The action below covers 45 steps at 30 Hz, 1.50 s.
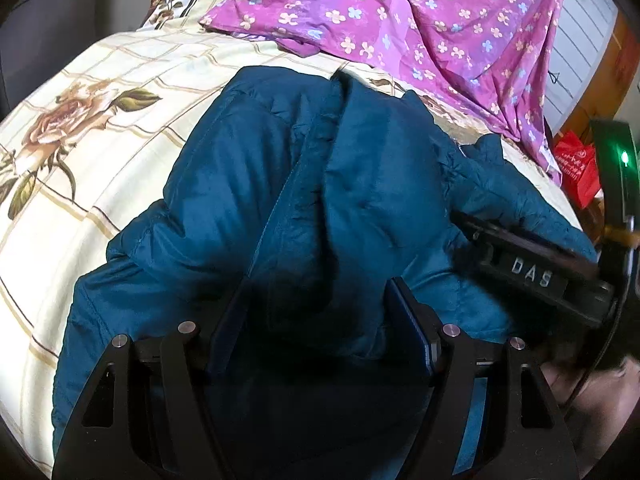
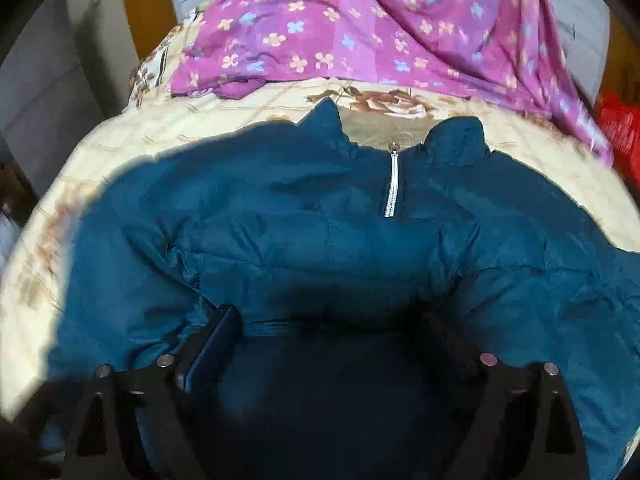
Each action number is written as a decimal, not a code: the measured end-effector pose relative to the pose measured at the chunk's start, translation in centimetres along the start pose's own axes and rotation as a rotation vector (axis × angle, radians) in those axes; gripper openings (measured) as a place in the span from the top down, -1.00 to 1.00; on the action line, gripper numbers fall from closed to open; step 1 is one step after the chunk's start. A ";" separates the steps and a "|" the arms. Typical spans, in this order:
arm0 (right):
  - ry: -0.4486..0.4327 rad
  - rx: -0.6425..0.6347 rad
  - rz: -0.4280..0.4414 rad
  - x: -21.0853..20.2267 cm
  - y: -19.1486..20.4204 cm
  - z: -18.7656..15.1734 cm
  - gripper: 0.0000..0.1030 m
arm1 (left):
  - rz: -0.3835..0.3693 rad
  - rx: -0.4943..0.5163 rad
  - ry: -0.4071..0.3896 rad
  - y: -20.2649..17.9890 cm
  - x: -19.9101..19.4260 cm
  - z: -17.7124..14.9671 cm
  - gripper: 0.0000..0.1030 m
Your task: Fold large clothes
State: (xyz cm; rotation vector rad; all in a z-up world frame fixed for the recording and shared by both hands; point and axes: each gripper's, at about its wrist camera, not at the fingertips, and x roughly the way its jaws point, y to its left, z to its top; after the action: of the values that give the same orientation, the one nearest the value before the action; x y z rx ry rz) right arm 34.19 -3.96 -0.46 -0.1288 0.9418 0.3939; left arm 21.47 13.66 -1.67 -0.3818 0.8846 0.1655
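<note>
Teal padded nylon jacket spread front-up on cream rose-print bedsheet, filling space ahead of and under both claws; task judged early: left sleeve appears laid over body, body and other side still unfolded; collar open, short silver zip part closed, fabric puffy, creased; right claw wide, nothing gripped; left claw partly open over fabric, grip unclear; purple flowered cloth beyond jacket
</note>
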 end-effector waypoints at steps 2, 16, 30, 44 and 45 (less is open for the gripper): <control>0.018 0.001 0.007 -0.7 -0.1 0.5 -0.76 | -0.010 -0.003 0.002 0.0 0.0 0.1 -0.37; -0.046 -0.073 0.104 -1.7 5.0 0.6 -0.79 | -0.048 -0.059 -0.012 0.5 -0.3 0.1 -0.38; -0.149 0.202 0.069 -6.1 -7.3 -8.6 -1.00 | -0.032 -0.020 0.002 0.2 -0.1 0.0 -0.38; -0.056 0.081 -0.083 -10.9 -5.0 -11.9 -0.98 | -0.005 0.001 -0.018 2.7 -3.3 -1.0 -0.38; -0.036 0.081 -0.072 -11.9 -5.0 -13.1 -0.98 | 0.013 0.019 -0.024 3.1 -3.8 -1.4 -0.38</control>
State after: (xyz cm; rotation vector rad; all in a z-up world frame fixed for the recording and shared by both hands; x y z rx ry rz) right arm 19.94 -15.45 1.17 -0.0808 0.9137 0.2903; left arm 17.16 16.01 -0.30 -0.3560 0.8642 0.1731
